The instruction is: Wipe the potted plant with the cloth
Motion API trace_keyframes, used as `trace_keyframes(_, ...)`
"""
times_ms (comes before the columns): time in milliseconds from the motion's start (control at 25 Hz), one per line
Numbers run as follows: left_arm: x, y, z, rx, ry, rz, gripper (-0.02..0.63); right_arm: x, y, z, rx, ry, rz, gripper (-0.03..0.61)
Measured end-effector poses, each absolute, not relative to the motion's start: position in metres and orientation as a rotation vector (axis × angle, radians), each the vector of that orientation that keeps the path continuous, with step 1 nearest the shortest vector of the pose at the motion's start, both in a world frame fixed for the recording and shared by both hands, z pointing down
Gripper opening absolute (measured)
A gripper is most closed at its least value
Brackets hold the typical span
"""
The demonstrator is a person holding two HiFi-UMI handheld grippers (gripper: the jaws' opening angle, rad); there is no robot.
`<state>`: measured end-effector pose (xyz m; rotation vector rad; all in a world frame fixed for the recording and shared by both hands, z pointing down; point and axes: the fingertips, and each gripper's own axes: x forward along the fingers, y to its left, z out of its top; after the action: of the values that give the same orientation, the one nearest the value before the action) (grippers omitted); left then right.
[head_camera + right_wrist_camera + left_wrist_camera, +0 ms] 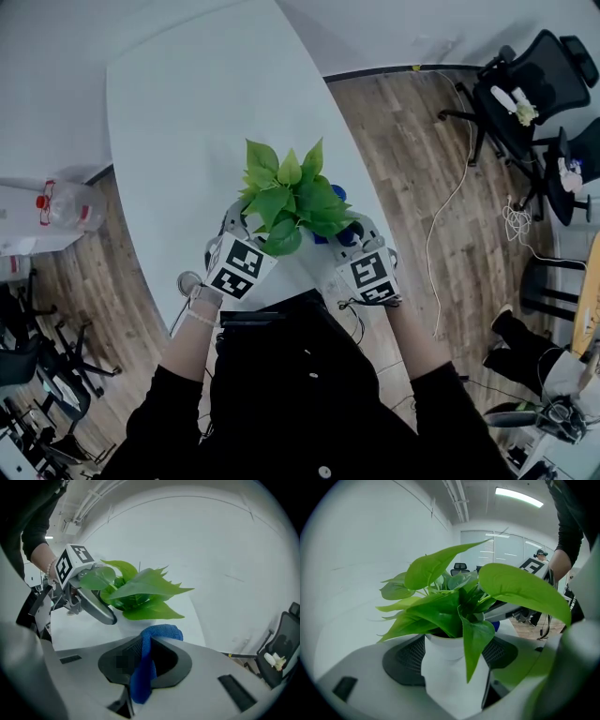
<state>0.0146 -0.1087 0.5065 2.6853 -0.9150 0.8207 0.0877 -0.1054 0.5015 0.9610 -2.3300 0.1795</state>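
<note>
The potted plant [292,197], green leaves in a white pot [451,667], stands near the front edge of the white table [187,131]. My left gripper [452,656] is shut on the pot, with a dark pad pressed against each side. Leaves [440,611] fill most of the left gripper view. My right gripper [145,656] is shut on a blue cloth [146,665], which hangs folded between its jaws just right of the plant [140,592]. In the head view the cloth [337,234] peeks out under the leaves, between the left gripper [236,264] and the right gripper [367,272].
The white table stretches away to the far left. Black office chairs [525,94] and a loose cable [450,206] are on the wood floor at the right. A plastic bottle [56,206] lies at the left, with more chairs [37,366] below it.
</note>
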Motion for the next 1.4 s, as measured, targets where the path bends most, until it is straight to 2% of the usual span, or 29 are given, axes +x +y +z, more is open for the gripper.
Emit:
trace_keyframes(680,0.016,-0.109,0.507,2.679,-0.905,0.833,0.371,0.066,-0.187,0.477,0.563,-2.436,-0.089,0.078)
trace_keyframes(1400,0.014,-0.107,0.507,2.68,-0.908,0.82,0.371,0.068,-0.095,0.512,0.656,-2.382,0.093,0.078)
